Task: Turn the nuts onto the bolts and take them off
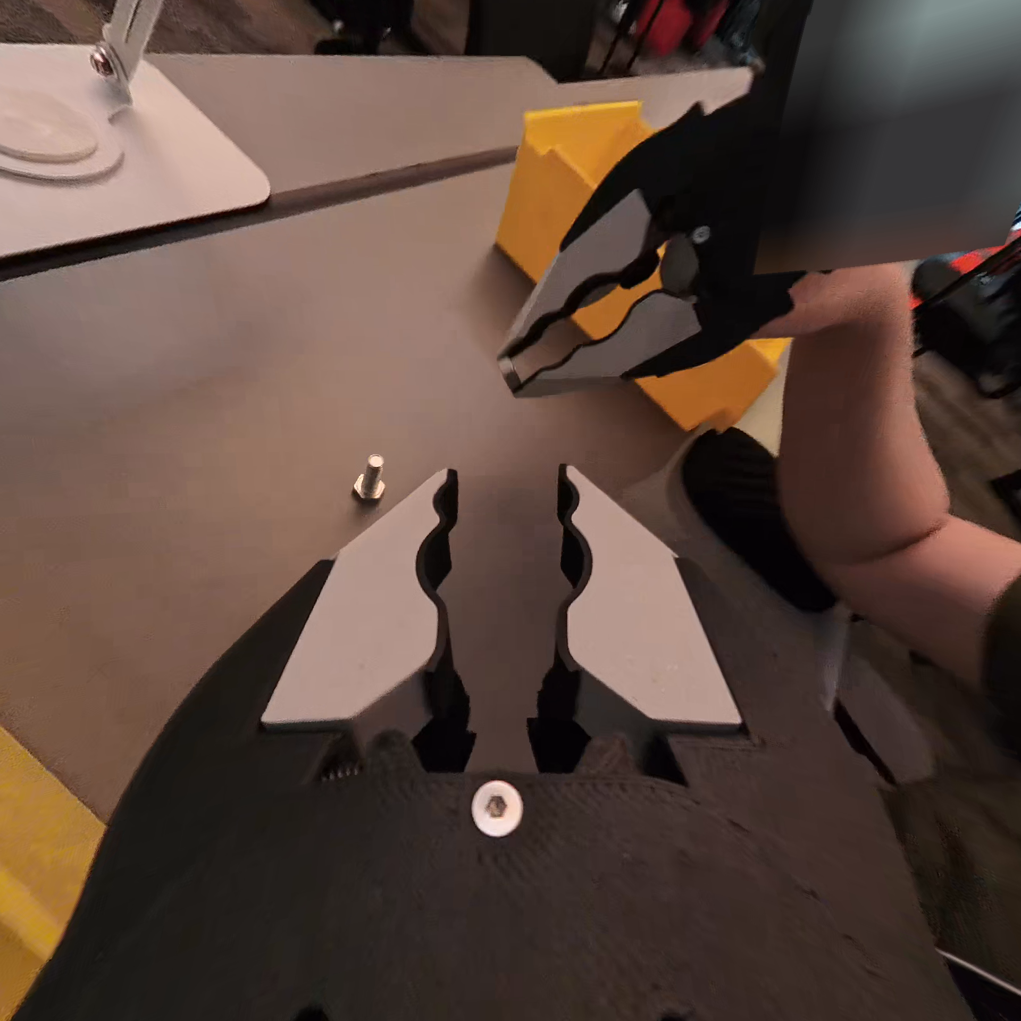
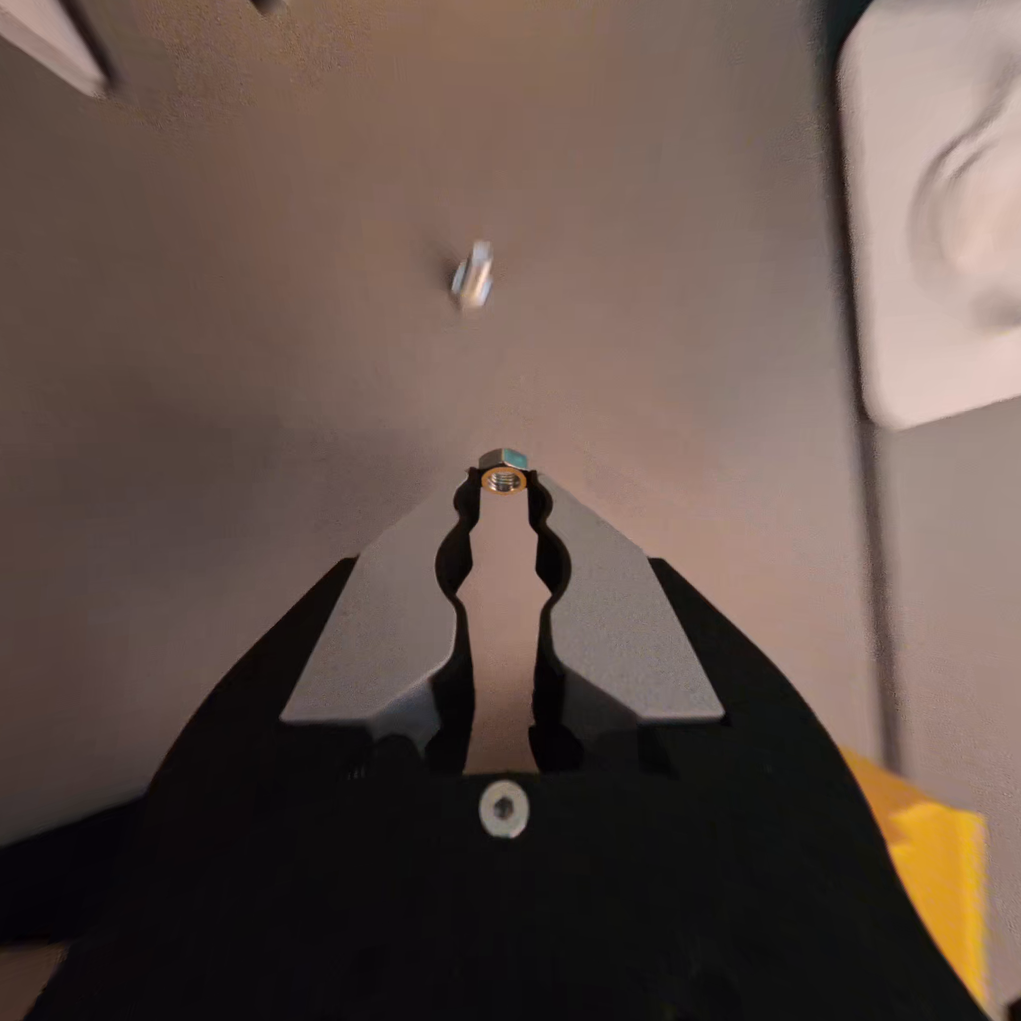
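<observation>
A: Where does the left wrist view look from?

B: From behind its own claw [image 1: 507, 478], tilted down across the counter [image 1: 221, 359] toward the far edge, fairly close.

A: And the right wrist view?

B: Behind the right claw [image 2: 504, 480], steeply down, nearer the counter [image 2: 221, 331].

A: What do they share?

B: The upright bolt [image 1: 371, 479], blurred in the right view [image 2: 472, 276].

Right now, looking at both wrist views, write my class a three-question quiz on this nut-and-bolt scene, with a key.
1. True or false: the bolt lies flat on the table.
2. What does the right gripper hold at its tips?
3. The left gripper is: A open and empty, B shut on the bolt, C shut on the yellow bin.

Key: 1 false, it stands head-down; 2 a nut; 3 A.
</observation>
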Tool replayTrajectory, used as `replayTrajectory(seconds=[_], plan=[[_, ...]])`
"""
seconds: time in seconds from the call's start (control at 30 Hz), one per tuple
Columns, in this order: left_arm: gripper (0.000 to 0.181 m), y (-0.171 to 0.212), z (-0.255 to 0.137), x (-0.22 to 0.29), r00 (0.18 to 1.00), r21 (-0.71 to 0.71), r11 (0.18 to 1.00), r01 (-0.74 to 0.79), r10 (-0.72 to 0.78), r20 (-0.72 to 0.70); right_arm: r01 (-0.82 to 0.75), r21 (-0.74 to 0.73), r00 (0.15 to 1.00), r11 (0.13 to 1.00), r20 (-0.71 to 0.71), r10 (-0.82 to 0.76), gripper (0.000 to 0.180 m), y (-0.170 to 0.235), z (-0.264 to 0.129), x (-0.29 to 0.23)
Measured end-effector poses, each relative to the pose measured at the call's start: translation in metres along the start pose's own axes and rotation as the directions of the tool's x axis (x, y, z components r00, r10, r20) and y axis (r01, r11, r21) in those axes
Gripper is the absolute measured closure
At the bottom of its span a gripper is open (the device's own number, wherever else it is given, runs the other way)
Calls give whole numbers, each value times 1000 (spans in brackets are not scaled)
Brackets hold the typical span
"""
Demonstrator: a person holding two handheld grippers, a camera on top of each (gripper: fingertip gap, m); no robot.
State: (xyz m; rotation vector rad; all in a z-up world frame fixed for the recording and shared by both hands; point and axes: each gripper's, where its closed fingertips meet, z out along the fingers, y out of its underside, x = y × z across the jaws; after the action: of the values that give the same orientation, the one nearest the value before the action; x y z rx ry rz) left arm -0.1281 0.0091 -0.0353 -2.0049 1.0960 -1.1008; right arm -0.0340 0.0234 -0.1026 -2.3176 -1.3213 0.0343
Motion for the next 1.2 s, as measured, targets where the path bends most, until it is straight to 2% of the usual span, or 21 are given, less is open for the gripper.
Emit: replayTrajectory(seconds=[0.07,0.17,0.33,0.53,0.63,0.73,0.83,0.93,1.03,1.07,1.1,1.2], plan=[[154,3,10,-3,1000,5,1000,-12,11,28,-80,-118,993,990,72,89,164,21,20,-5],[155,-1,11,-7,999,40,999,-12,10,47,-143,-218,976,965,129,174,164,37,38,-13],[155,-6,4,-15,998,72,997,6,-10,55,-211,-274,953,938,156,260,163,43,48,-18],[155,-6,0,-17,998,78,997,21,-25,49,-174,-278,965,945,142,219,163,43,49,-18],[154,-9,-5,-17,999,92,996,16,-21,50,-191,-205,964,960,144,223,158,31,42,-12],[153,-16,-13,-17,998,133,991,5,-13,59,-195,49,972,980,143,186,148,-13,29,-3],[152,-22,-19,-21,997,171,985,2,-14,74,-138,261,986,955,126,108,149,-56,28,-6],[150,-23,-20,-23,997,184,983,9,-23,72,-115,313,990,943,118,82,149,-71,43,-11],[150,-25,-20,-24,997,193,981,-14,-2,81,-123,296,989,947,115,92,151,-71,59,-12],[150,-26,-20,-23,996,196,980,-29,13,85,-114,275,990,955,112,86,155,-68,65,-13],[150,-26,-20,-23,996,198,979,-45,28,90,-93,266,993,959,91,72,170,-65,68,-11],[144,-25,-16,-18,995,195,977,-86,73,75,-102,283,993,954,79,82,171,-66,57,-4]])
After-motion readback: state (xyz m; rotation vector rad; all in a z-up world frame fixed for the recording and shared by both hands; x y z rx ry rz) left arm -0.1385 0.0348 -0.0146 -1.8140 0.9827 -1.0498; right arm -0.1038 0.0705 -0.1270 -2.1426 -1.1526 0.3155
